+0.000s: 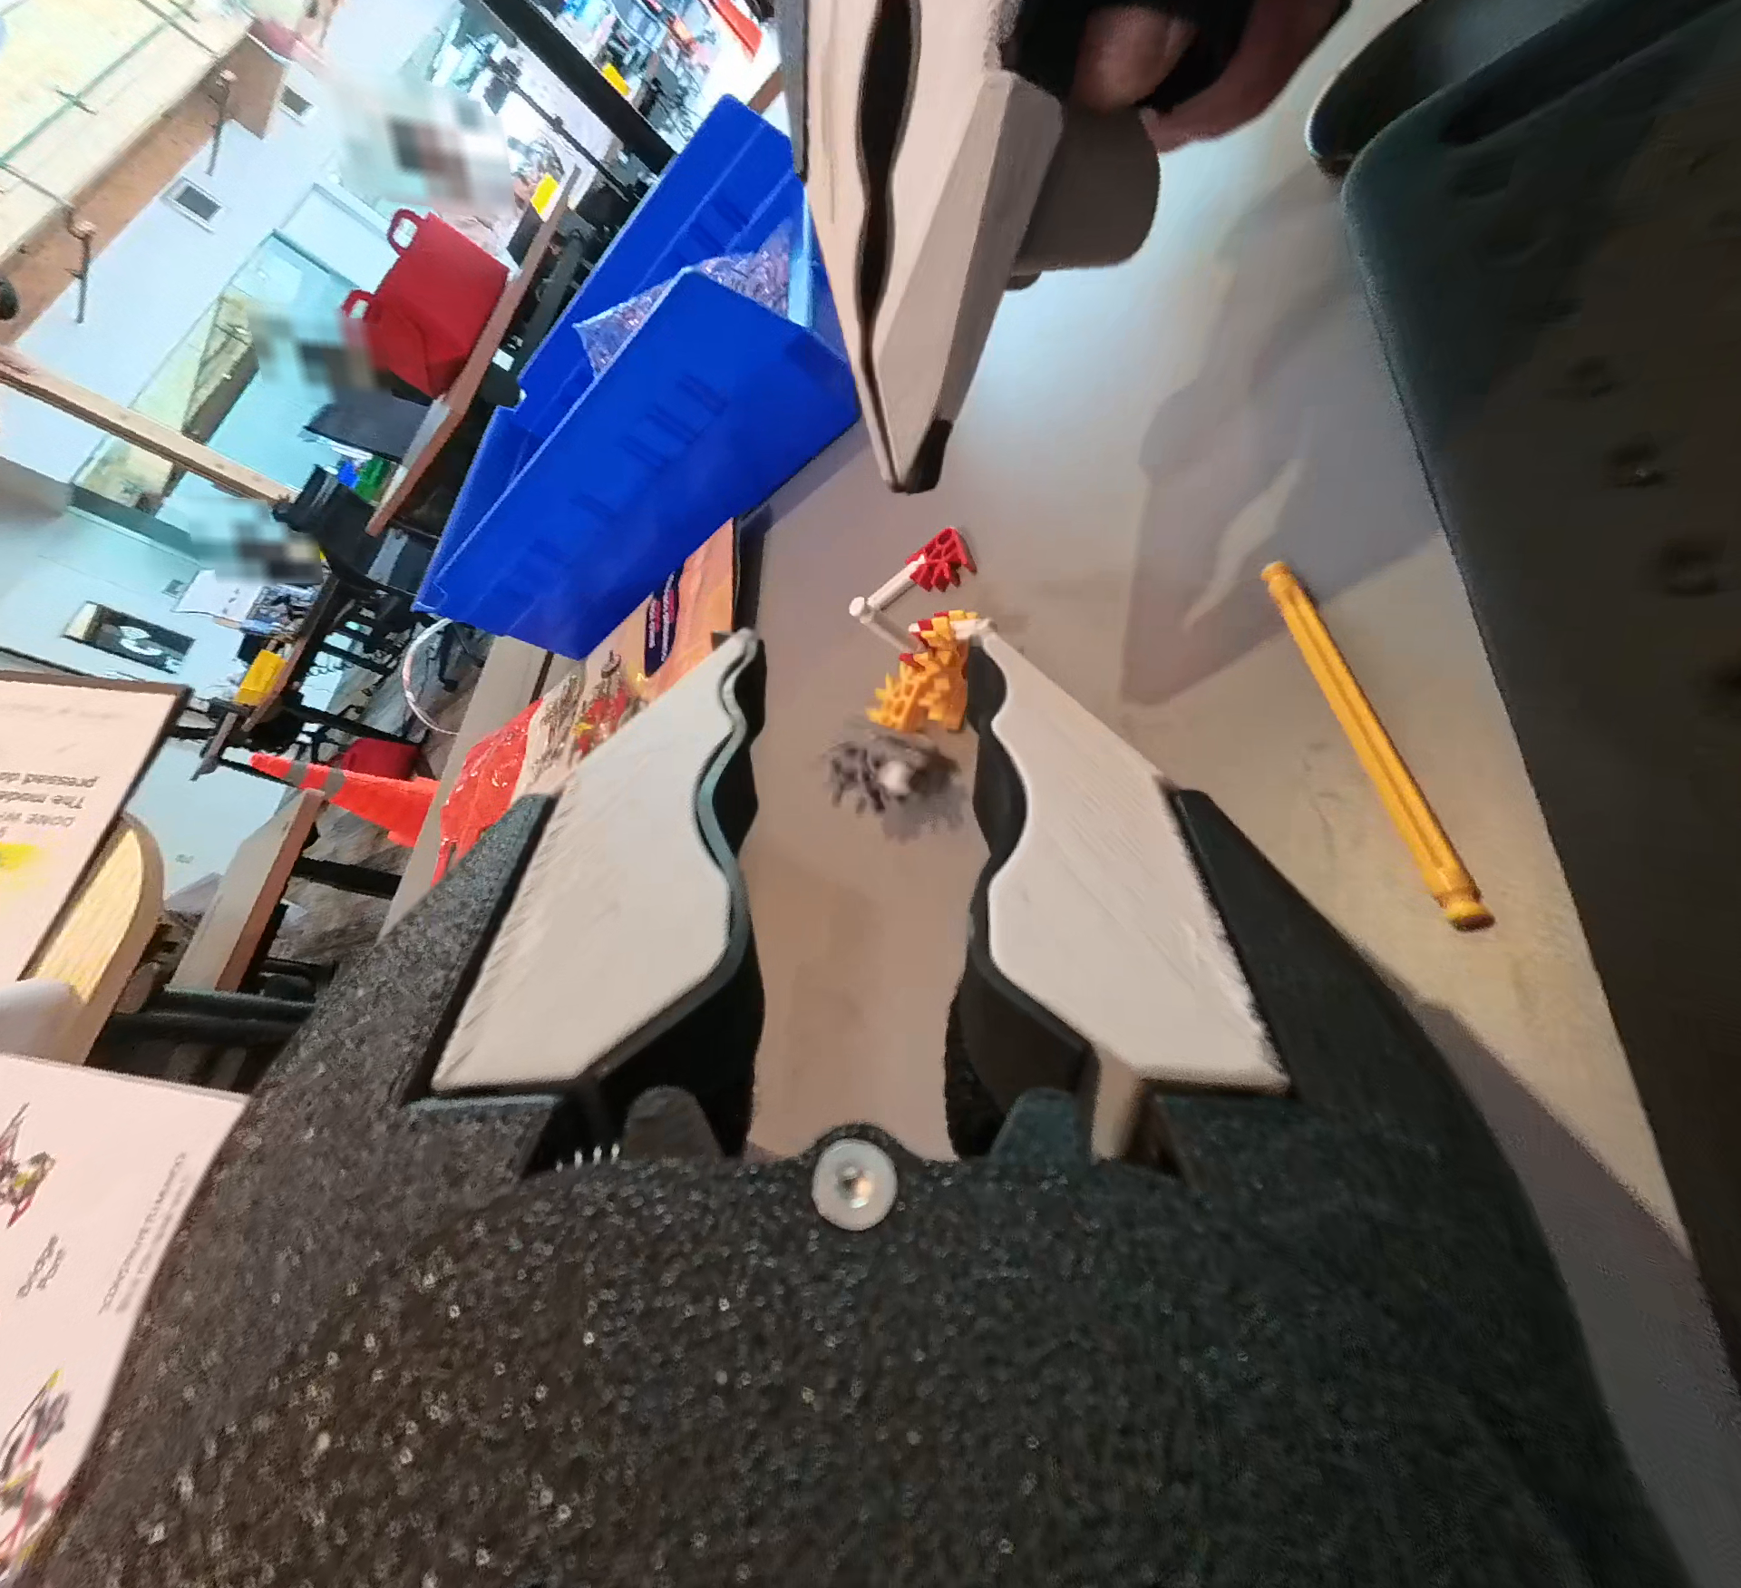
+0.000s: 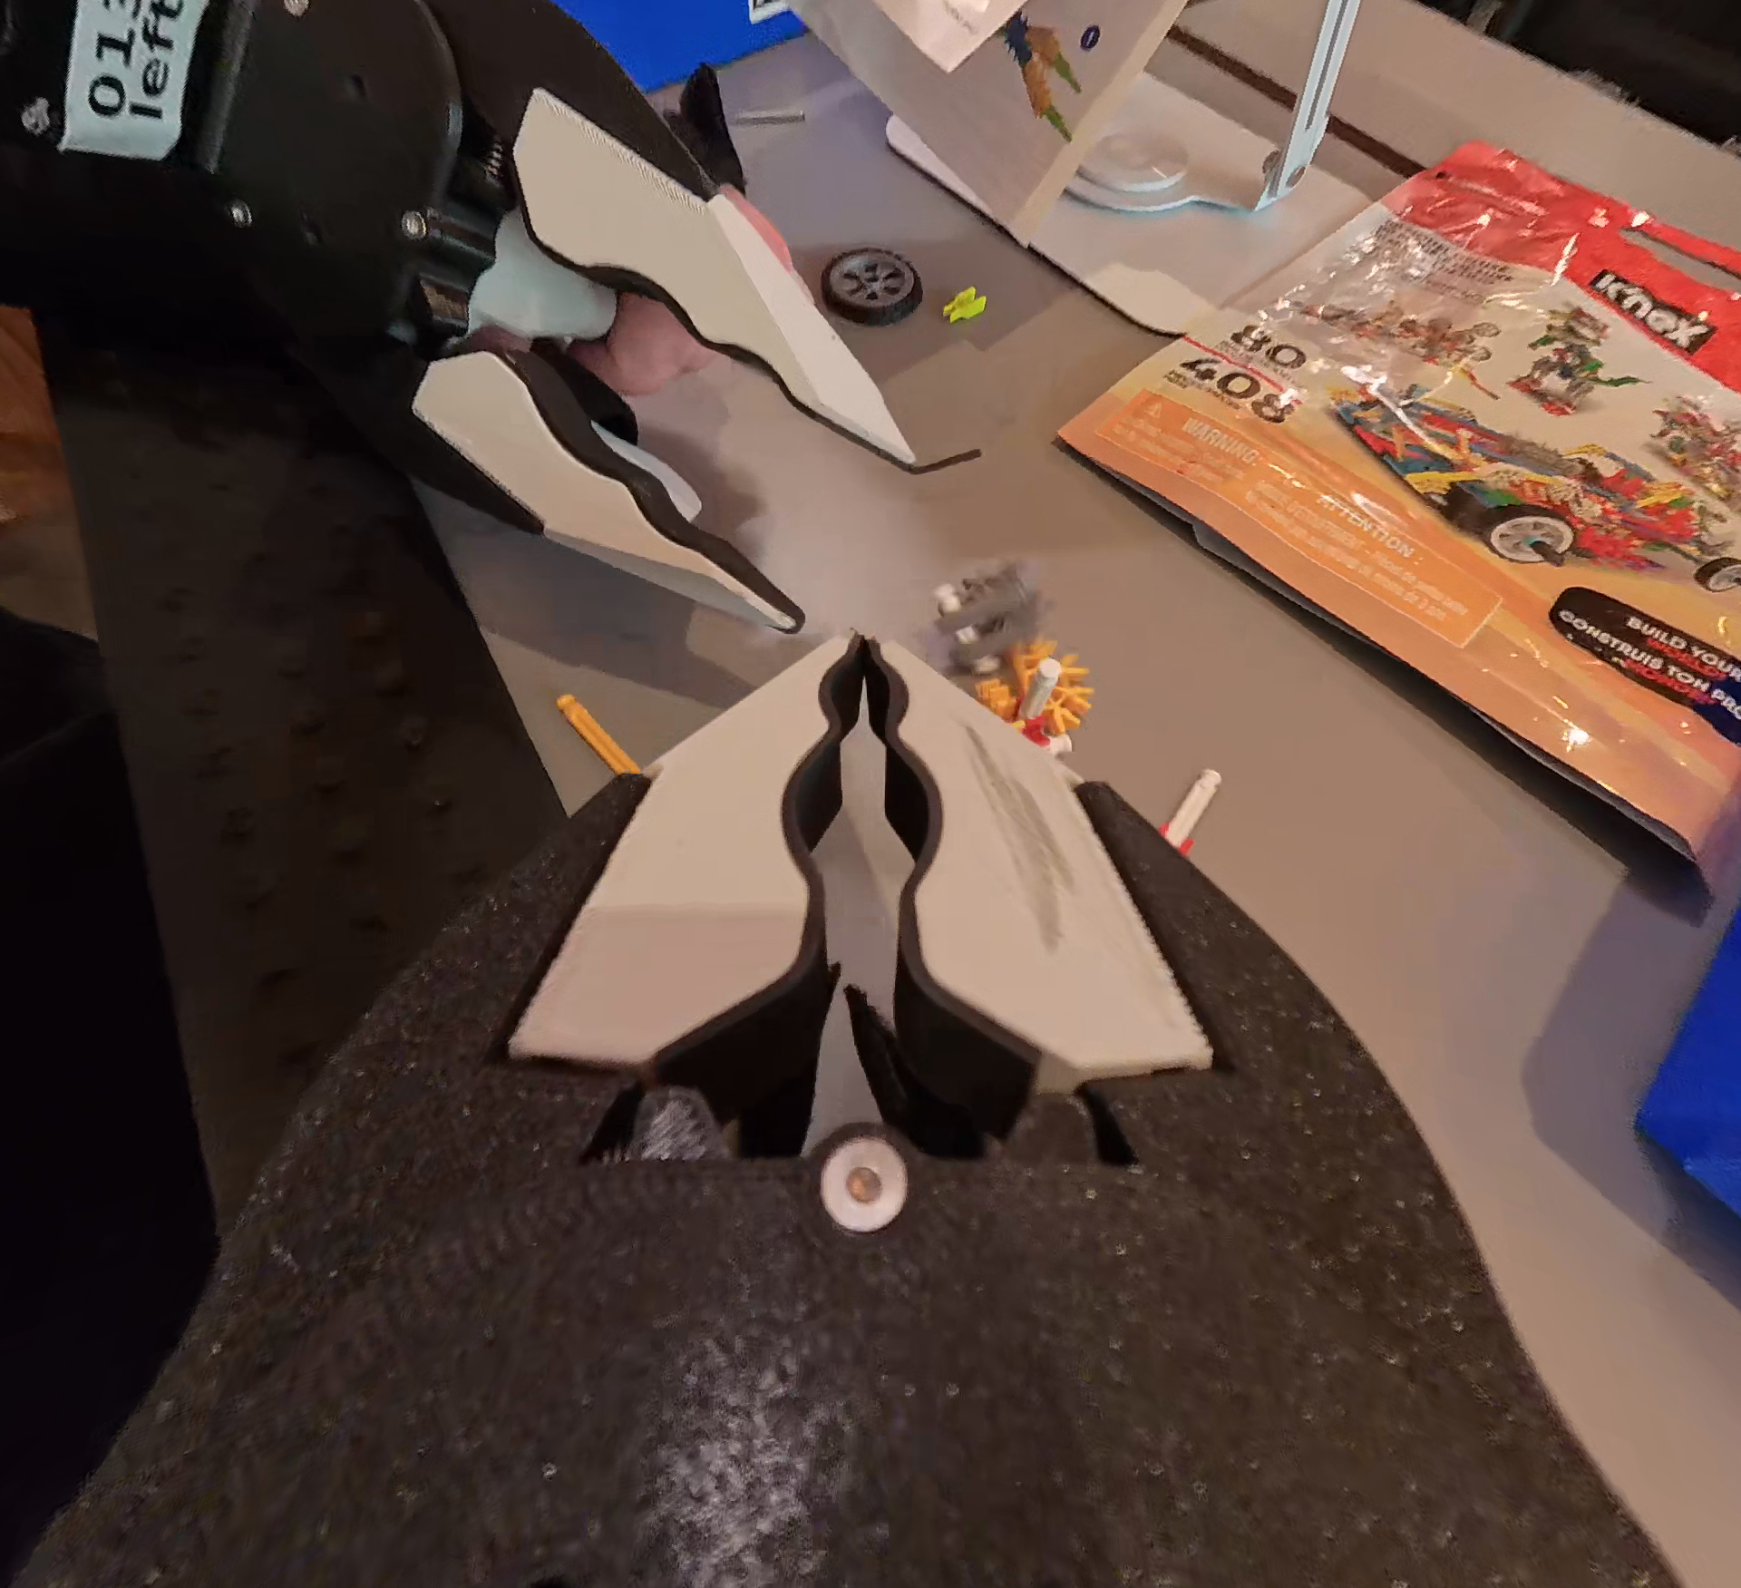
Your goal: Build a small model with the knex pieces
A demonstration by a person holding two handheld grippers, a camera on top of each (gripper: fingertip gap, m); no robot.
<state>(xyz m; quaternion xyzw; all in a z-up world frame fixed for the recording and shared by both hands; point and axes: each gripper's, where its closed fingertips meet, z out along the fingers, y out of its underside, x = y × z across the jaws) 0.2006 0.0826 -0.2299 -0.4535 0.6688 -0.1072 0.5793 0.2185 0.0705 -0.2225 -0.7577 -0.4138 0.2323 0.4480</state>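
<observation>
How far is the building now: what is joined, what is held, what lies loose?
Joined: a small cluster of yellow and red connectors with white rods on the table. Held: nothing; left gripper open, right gripper shut. Loose: a yellow rod, a black wheel, a green piece.

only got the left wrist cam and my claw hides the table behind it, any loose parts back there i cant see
observer: yes, a small black wheel lies on the table, past your open left claw.
operator: anything with it
observer: a tiny lime green piece sits just beside the wheel, not touching it.
</observation>
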